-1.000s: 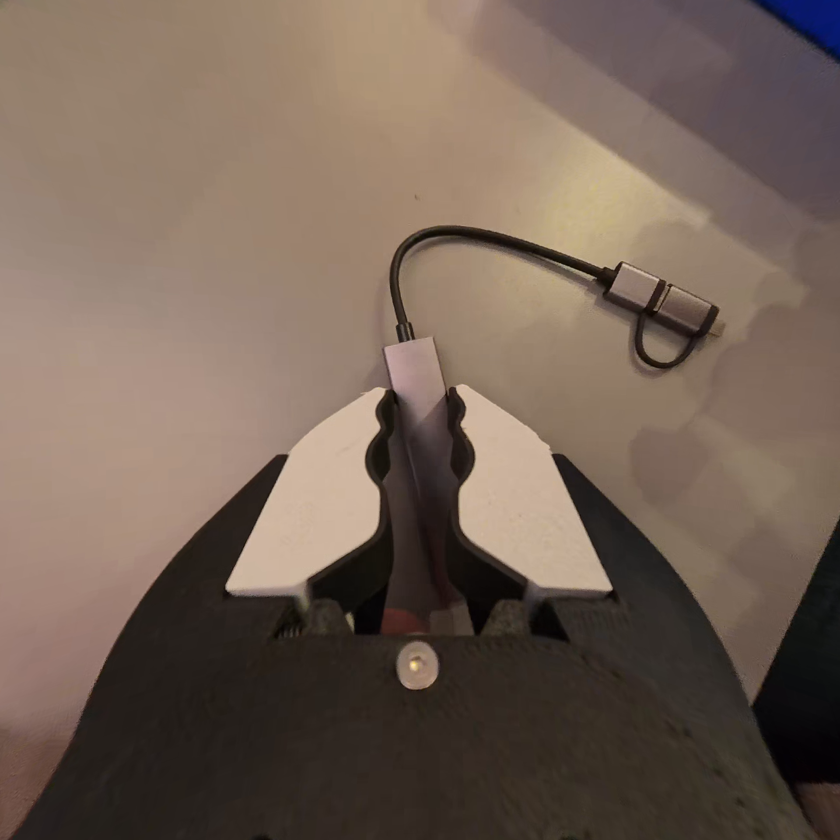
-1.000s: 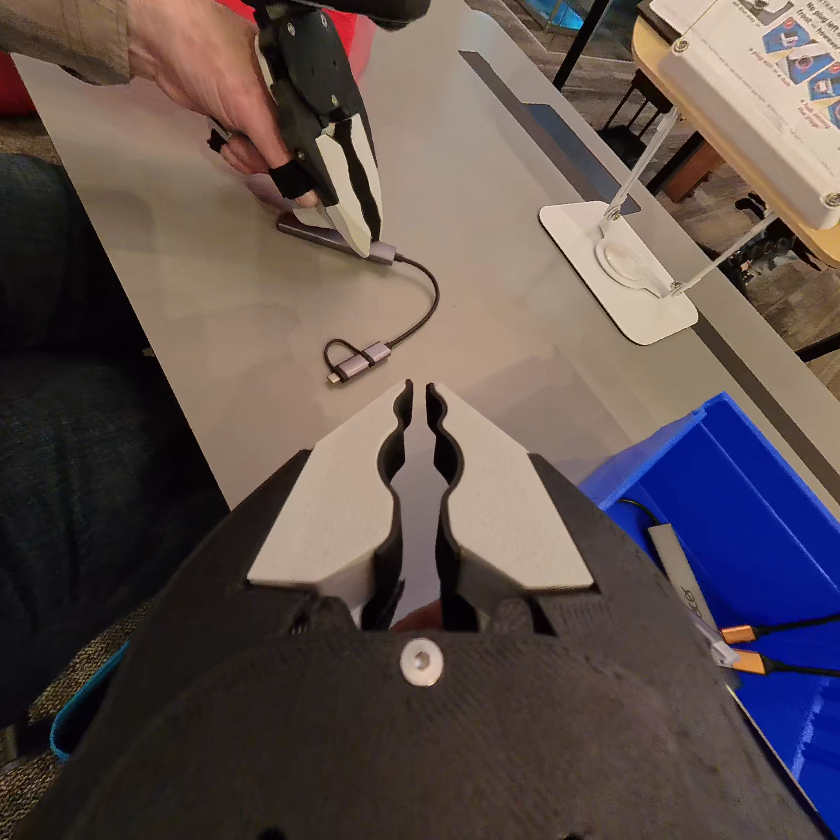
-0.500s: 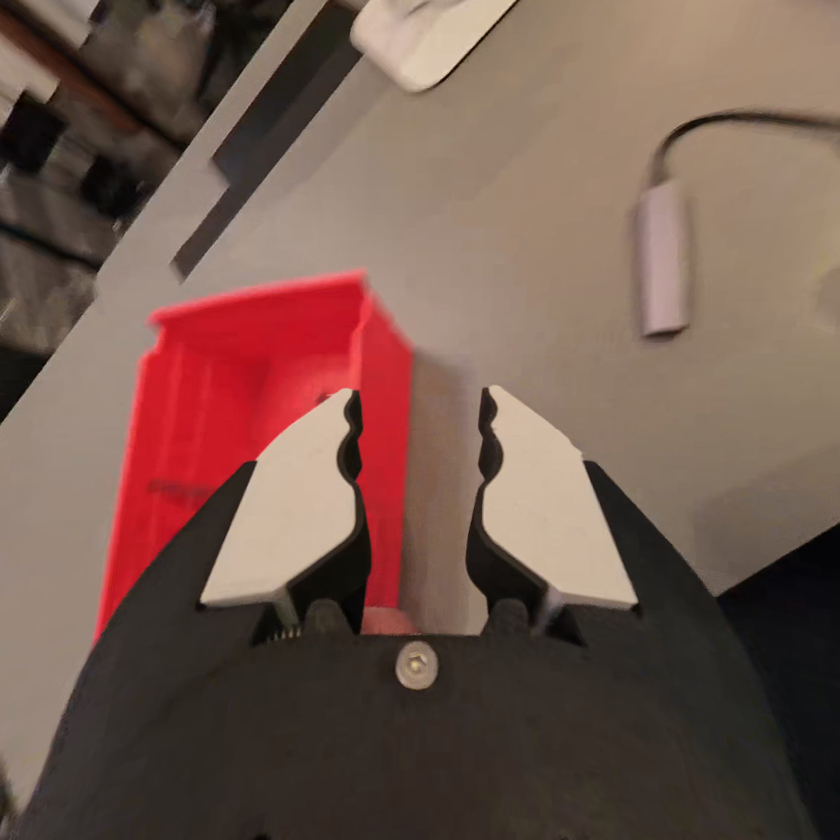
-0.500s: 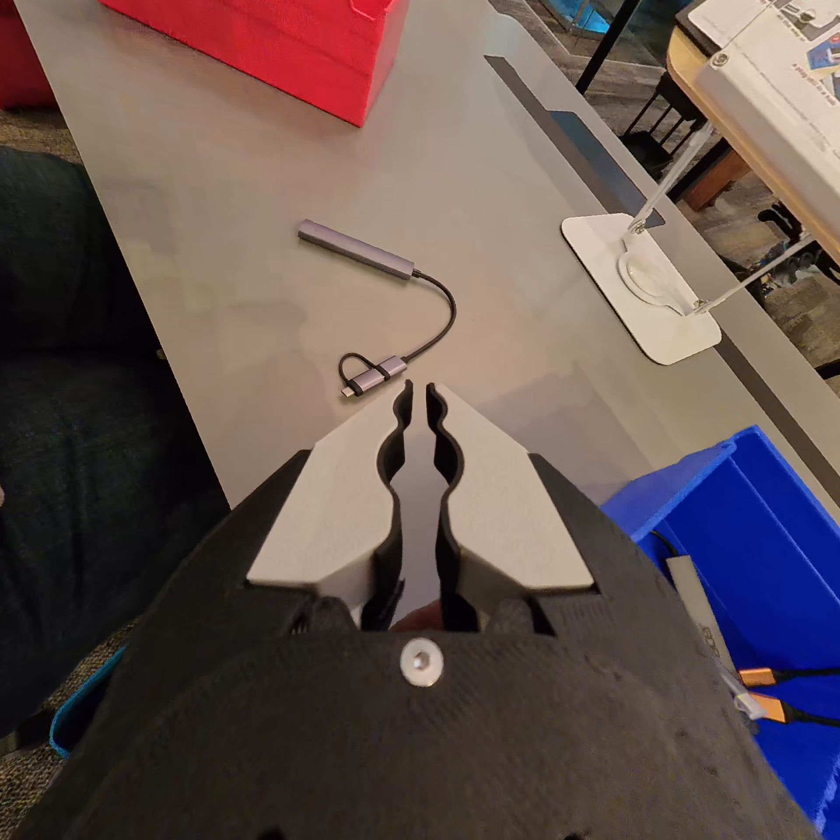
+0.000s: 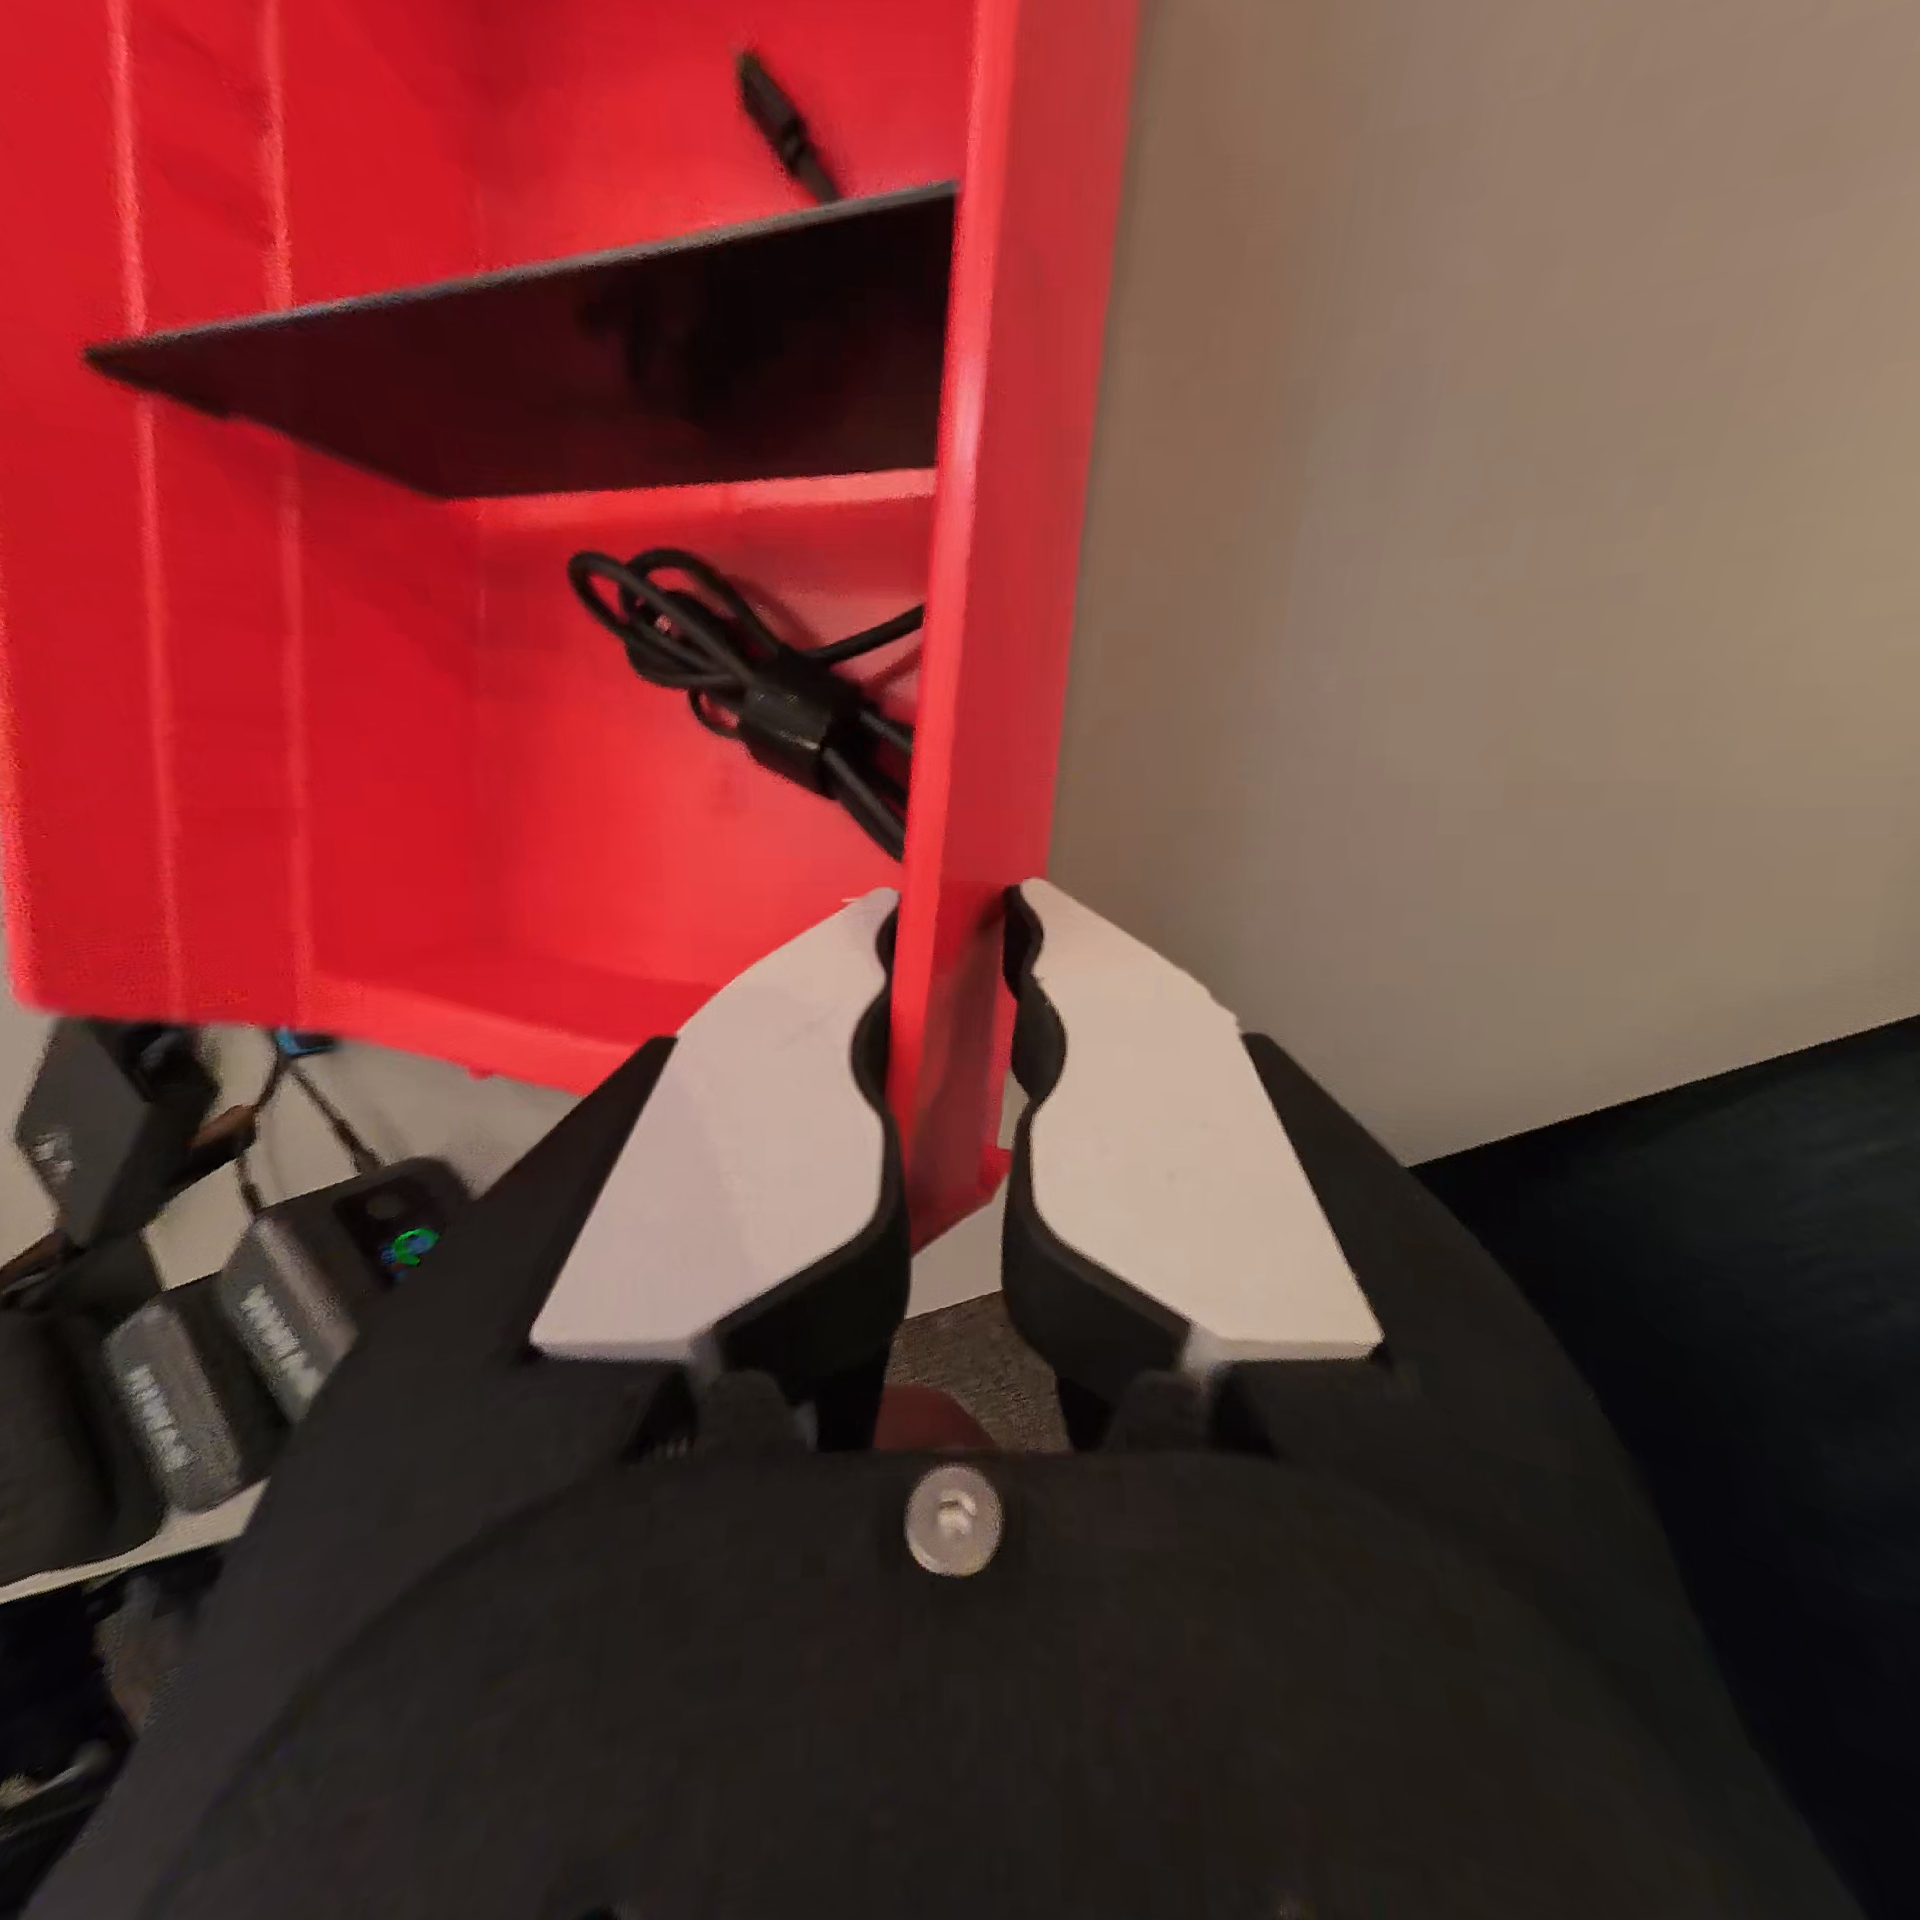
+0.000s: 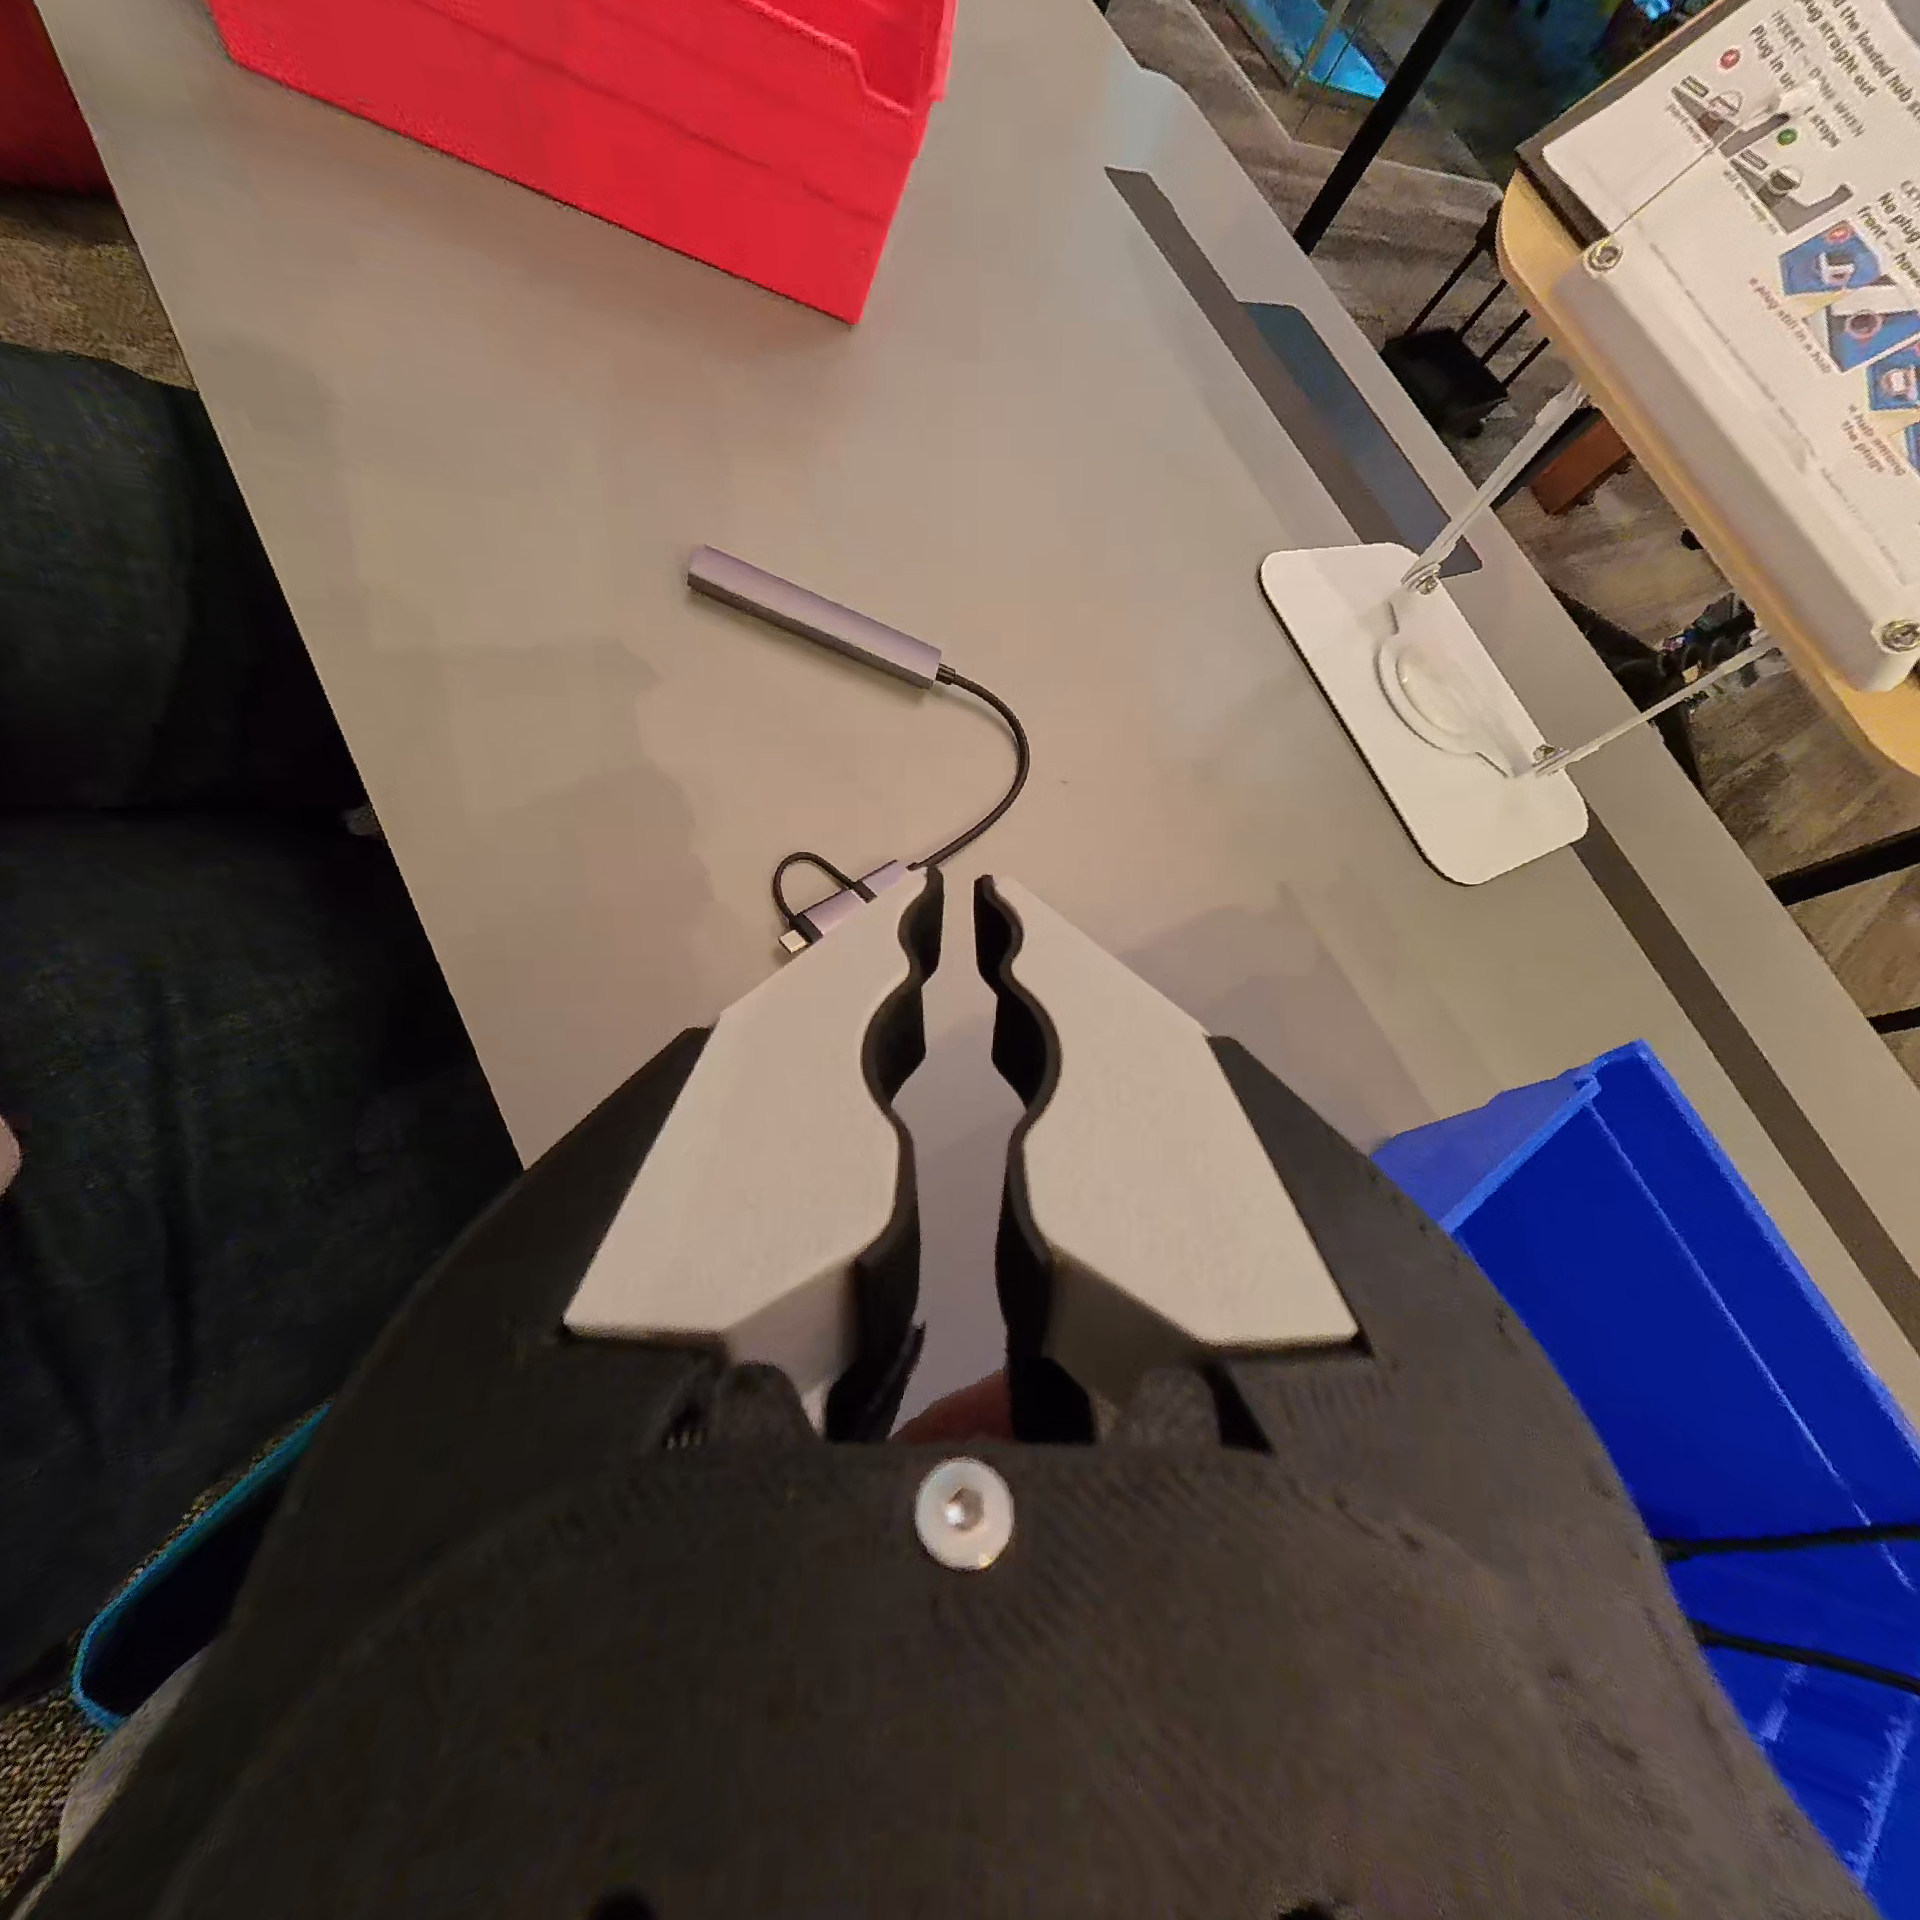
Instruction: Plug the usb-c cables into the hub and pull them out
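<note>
The slim grey hub lies flat on the grey table, free of both grippers. Its black lead curves to a grey plug with a tethered adapter, just left of my right fingertips. My right gripper hovers above the table, its jaws nearly together with nothing between them. My left gripper is part open and empty, above the right wall of the red bin. A coil of black cables lies in the bin's near compartment. The hub is out of the left wrist view.
A black divider splits the red bin, with another black plug beyond it. The red bin stands far left, a blue bin near right. A white stand base holds an instruction sheet. Dark devices lie at lower left. Across from one pair of fingers to the other is roughly 45 cm. The slim grey hub is about 20 cm from my right fingertips and 30 cm from my left.
My left gripper let go of the hub, opened, and swung left over the red bin, its jaws then narrowing. The right gripper crept forward toward the hub's plug.
</note>
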The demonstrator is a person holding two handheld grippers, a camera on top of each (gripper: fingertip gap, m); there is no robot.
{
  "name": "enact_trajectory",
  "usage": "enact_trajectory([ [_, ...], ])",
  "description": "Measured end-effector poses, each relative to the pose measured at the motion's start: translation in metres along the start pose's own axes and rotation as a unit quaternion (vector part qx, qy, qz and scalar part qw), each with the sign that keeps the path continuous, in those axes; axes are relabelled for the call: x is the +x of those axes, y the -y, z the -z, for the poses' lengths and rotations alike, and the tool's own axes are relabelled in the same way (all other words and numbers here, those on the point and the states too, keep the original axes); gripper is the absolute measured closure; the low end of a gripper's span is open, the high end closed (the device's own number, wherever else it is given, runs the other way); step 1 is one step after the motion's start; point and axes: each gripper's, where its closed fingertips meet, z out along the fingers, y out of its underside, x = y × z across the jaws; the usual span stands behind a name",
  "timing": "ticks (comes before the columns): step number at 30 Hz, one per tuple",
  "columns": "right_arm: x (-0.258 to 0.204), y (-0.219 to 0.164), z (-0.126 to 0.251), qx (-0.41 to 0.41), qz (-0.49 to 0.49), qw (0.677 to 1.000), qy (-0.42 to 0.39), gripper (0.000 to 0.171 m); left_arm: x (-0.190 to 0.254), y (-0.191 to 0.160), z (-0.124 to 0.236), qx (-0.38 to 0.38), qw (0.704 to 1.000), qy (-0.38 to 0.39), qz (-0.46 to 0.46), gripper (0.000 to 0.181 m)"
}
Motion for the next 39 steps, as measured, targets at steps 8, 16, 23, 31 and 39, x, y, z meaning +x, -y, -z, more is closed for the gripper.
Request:
enact_trajectory([
  [8,0.0,0.004,-0.008,-0.011,-0.002,1.0,0.007,0.168,0.049,0.038,-0.006,0.052,0.998,-0.04,0.027,0.163],
  [16,0.0,0.008,-0.014,-0.021,0.001,1.0,0.009,0.168,0.068,0.058,0.002,0.136,0.981,-0.125,0.059,0.141],
  [23,-0.003,0.019,-0.021,-0.019,0.01,1.0,0.013,0.168,0.011,0.064,0.046,0.234,0.963,-0.121,0.066,0.14],
  [31,-0.035,0.047,-0.046,-0.021,0.072,0.996,0.052,0.167,-0.006,0.059,0.01,0.152,0.968,-0.075,-0.183,0.135],
  [39,-0.06,0.047,-0.058,-0.026,0.082,0.993,0.084,0.167,0.003,0.048,-0.049,0.061,0.917,-0.106,-0.379,0.119],
])
